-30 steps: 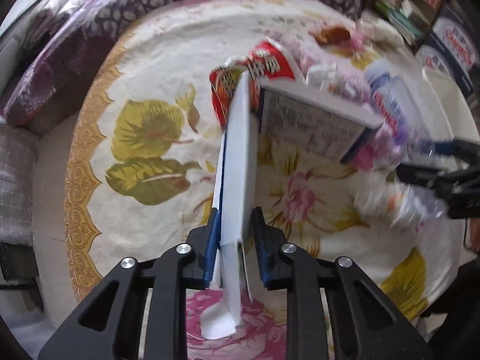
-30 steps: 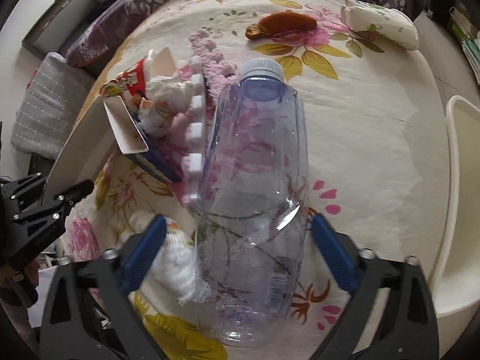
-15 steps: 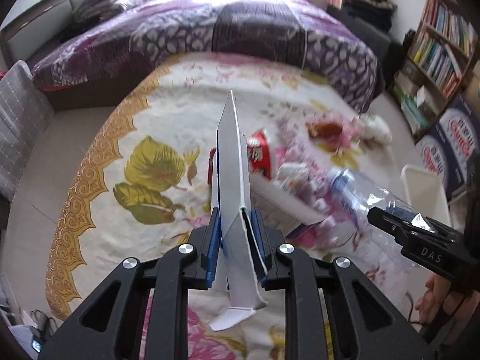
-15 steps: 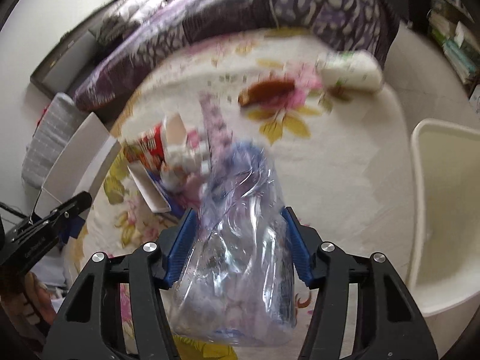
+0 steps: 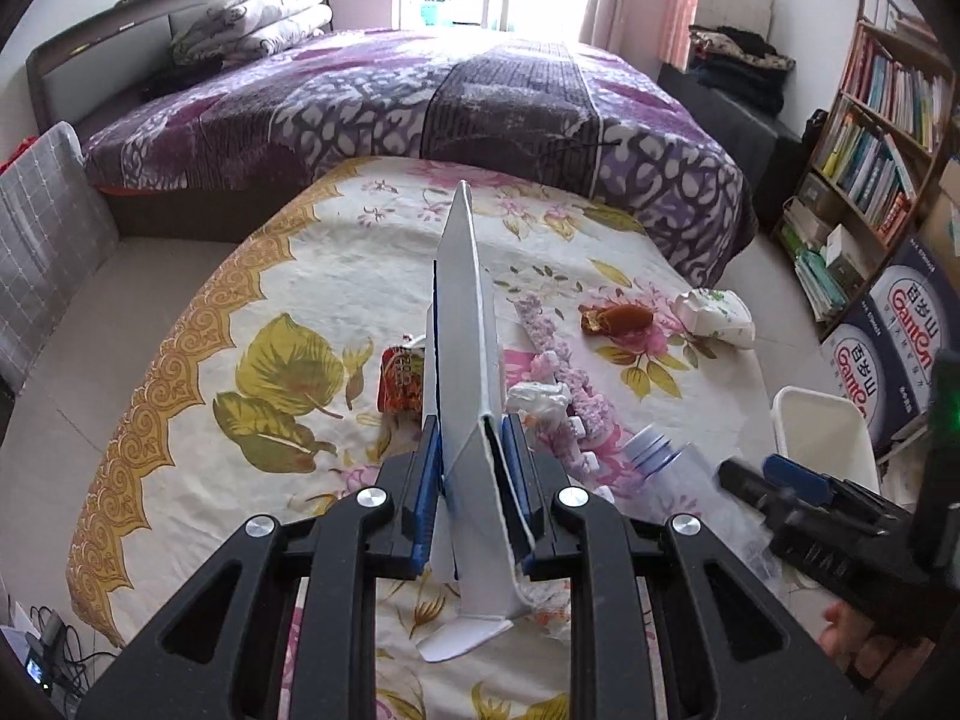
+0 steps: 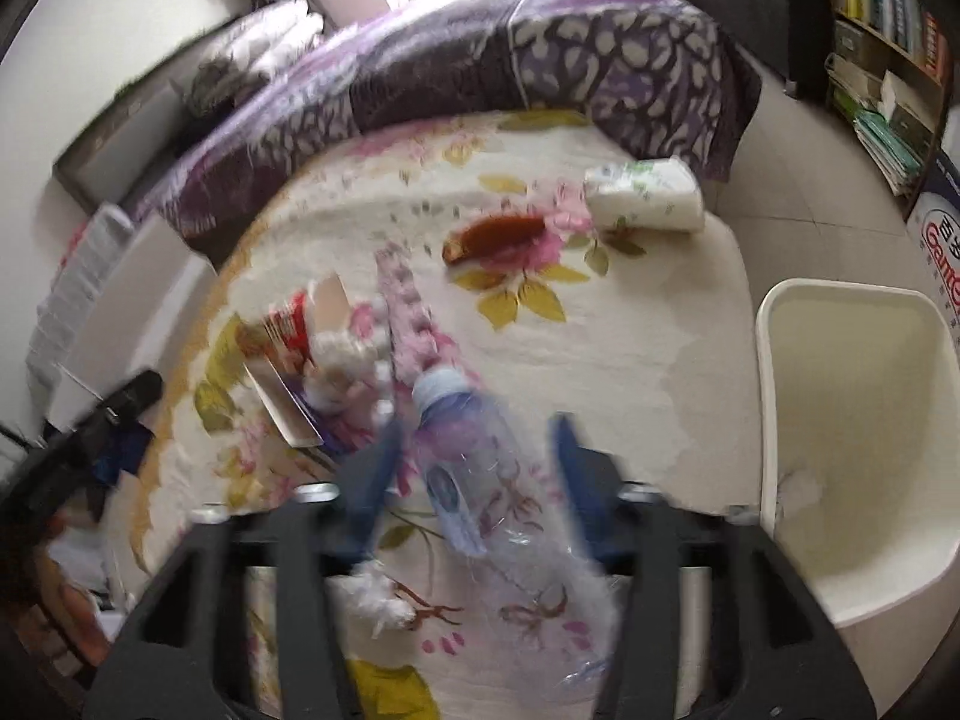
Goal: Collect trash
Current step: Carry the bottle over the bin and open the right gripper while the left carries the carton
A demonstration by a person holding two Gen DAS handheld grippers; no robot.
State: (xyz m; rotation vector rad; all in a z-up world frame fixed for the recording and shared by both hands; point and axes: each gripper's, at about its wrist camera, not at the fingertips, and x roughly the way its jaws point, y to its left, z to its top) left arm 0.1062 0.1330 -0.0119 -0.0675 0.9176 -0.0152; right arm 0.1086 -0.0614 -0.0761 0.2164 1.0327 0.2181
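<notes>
Holding a flattened white cardboard box (image 5: pixel 465 396) edge-on, the left gripper (image 5: pixel 471 498) has its blue pads squeezed tight against both faces of it, so the box stands up like a fin above the floral cream bedsheet (image 5: pixel 336 276).

Over on the other side, the right gripper (image 6: pixel 474 480) has a crumpled clear plastic bottle with a pale blue cap (image 6: pixel 480 468) sitting between its blue pads. Its jaws are opening at this moment, and there's visible space between the pads and the bottle's sides; the frame is blurry though, so can't swear nothing touches lower down.

Rest of the trash is lying on the sheet: a red snack wrapper (image 5: pixel 402 381), a wad of white tissue (image 5: pixel 537 396), a strip of pinkish-purple foam packing (image 5: pixel 564 378), a brown wrapper (image 5: pixel 618 319) and a white-and-green soft pack (image 5: pixel 717 315) near the far edge. A white plastic bin (image 6: pixel 852 450) sits on the floor just beside the sheet, right of the bottle.
</notes>
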